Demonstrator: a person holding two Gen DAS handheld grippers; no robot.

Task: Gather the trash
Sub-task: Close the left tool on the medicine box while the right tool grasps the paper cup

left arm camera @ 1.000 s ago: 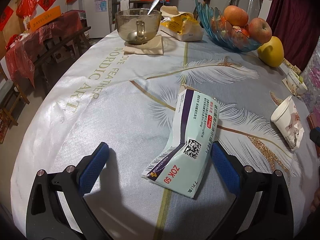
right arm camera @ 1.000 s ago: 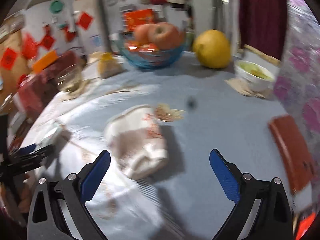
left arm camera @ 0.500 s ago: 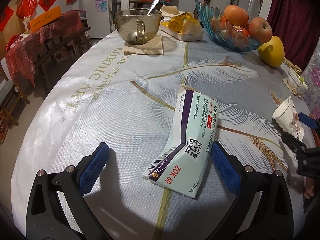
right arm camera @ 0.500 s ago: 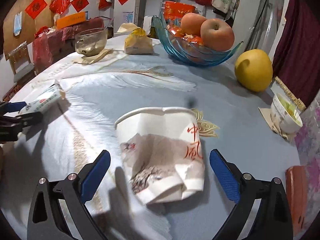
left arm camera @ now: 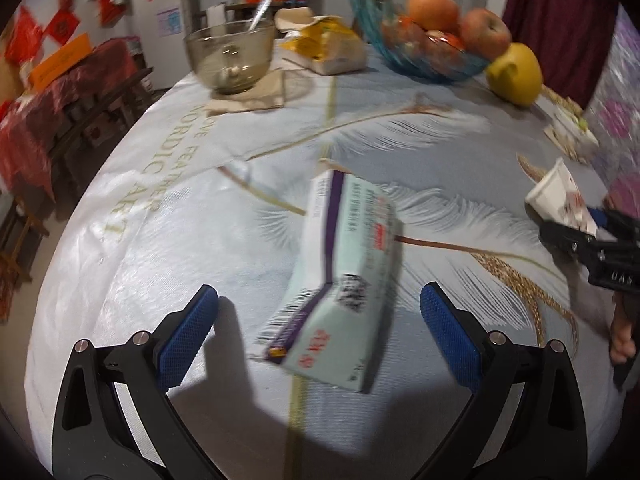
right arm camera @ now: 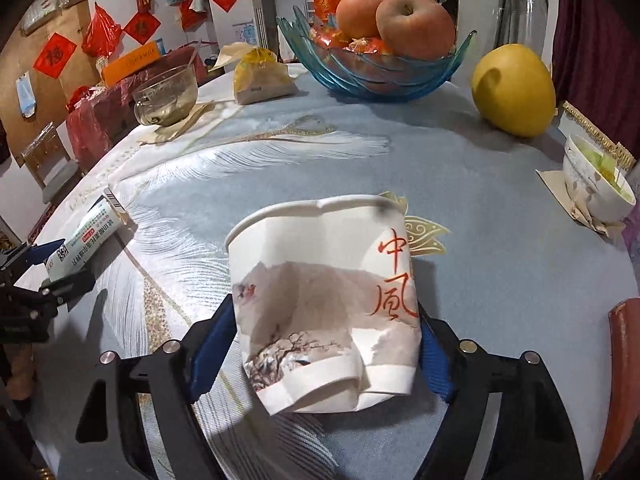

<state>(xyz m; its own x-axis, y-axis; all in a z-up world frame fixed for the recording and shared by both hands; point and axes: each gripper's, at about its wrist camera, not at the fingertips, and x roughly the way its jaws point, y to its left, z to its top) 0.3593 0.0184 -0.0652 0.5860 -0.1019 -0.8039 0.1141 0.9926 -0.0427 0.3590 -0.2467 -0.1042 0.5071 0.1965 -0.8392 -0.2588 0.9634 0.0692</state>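
A crushed white paper cup (right arm camera: 320, 280) with red characters lies on its side on the feather-print tablecloth (right arm camera: 500, 240). My right gripper (right arm camera: 324, 324) straddles its base, its jaws closing, and both blue pads touch the cup's sides. A bent pale-green medicine box (left arm camera: 344, 276) lies between the wide-apart fingers of my left gripper (left arm camera: 318, 300), which is open and clear of it. The left wrist view shows the cup (left arm camera: 556, 200) and the right gripper (left arm camera: 592, 248) at the right edge. In the right wrist view the box (right arm camera: 88, 236) is at the far left.
At the back stand a blue glass fruit bowl (right arm camera: 376, 68) with apples, a yellow fruit (right arm camera: 512, 88), a glass mug (left arm camera: 232, 56) on a napkin and a yellow snack bag (left arm camera: 328, 44). A small white bowl (right arm camera: 596, 188) sits at the right edge, near a red object (right arm camera: 624, 360).
The right gripper moved down over the cup and its jaws came in against the cup's sides. The left gripper shifted slightly, so the box now lies more centrally between its fingers.
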